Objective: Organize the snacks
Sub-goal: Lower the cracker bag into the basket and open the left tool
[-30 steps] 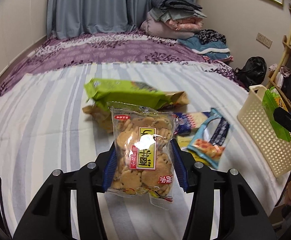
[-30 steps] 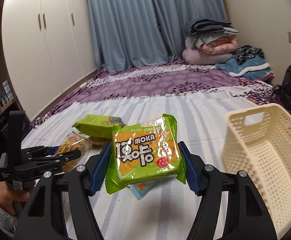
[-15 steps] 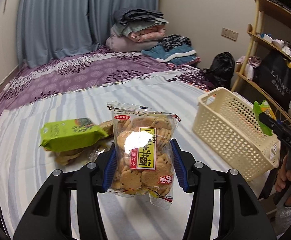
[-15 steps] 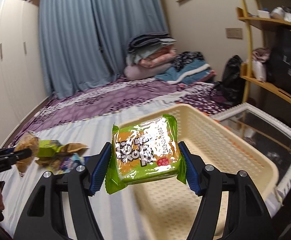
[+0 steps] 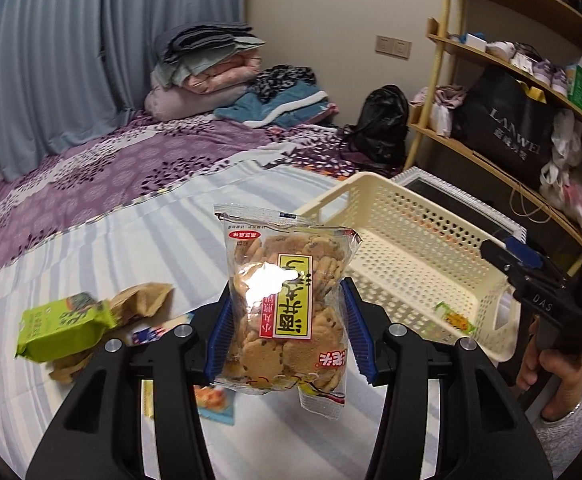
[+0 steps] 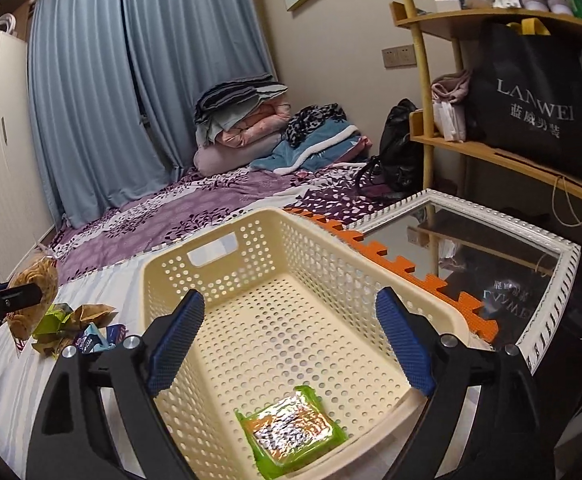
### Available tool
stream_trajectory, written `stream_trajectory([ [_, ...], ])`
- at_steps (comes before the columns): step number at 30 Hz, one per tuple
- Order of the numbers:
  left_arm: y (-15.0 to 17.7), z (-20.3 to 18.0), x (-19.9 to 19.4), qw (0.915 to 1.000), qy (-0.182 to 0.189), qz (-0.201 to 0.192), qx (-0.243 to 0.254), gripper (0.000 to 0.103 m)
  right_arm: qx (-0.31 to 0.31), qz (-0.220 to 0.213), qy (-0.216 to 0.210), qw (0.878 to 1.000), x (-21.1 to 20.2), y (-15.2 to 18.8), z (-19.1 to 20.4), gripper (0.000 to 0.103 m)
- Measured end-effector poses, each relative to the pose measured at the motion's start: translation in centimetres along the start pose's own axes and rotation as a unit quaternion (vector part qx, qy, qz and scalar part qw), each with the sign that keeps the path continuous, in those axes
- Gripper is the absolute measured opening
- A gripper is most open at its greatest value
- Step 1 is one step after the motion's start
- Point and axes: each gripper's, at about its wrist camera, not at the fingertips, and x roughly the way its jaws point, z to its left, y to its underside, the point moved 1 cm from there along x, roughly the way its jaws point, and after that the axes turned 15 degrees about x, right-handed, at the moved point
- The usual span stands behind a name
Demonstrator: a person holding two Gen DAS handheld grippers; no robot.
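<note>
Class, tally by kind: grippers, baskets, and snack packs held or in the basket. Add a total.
Grippers: 2 (left gripper; right gripper, jaws opening, empty)
Baskets: 1
Packs: 2 (cookie bag held by left gripper; green pack in basket)
Total: 5

The bed point(image 5: 91, 256) is covered near the camera by a pale blue-and-white striped sheet and farther back by a purple flowered spread. On the striped part stands a cream perforated basket point(image 5: 419, 240) at the bed's right edge. Well to its left lies a loose heap of snack packets: a green packet point(image 5: 63, 326), a crumpled tan wrapper point(image 5: 143, 300) touching it, and blue packets point(image 6: 95, 338) beside them. Folded quilts and blankets point(image 5: 211, 72) are stacked at the far end by the curtain
</note>
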Motion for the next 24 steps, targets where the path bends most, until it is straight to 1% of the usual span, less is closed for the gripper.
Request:
stream_trajectory([
  [7,-3.6,-4.1,2.7,0.9981,0.045,-0.008,0.041,0.052,0.016,-0.009,0.000,1.000,-0.2,-0.2,-1.2,0.087],
  [13,-6.0,-7.0,5.5,0.9945,0.084,-0.010,0.062,0.052,0.028,-0.015,0.008,0.999,-0.6,-0.5,-2.4,0.087],
  [14,-6.2,-7.5,6.0,0.9935,0.094,-0.011,0.063,0.054,0.029,-0.016,0.009,0.999,-0.6,-0.5,-2.6,0.087],
  [15,-6.4,-7.8,6.3,0.9920,0.109,-0.014,0.061,0.059,0.031,-0.017,0.010,0.999,-0.7,-0.6,-2.8,0.088],
  [16,-6.6,-8.0,6.4,0.9905,0.124,-0.019,0.058,0.082,0.032,-0.018,0.011,0.999,-0.8,-0.5,-2.8,0.088],
  [17,-6.7,-8.2,6.4,0.9905,0.124,-0.026,0.053,0.101,0.033,-0.018,0.012,0.999,-0.8,-0.6,-2.9,0.088],
  [19,-6.8,-8.4,6.5,0.9912,0.117,-0.033,0.052,0.101,0.034,-0.020,0.015,0.999,-1.0,-0.6,-3.2,0.088],
  [24,-6.4,-7.7,6.7,0.9948,0.089,-0.010,0.049,0.101,0.039,-0.025,0.014,0.999,-1.2,-0.8,-3.2,0.091],
])
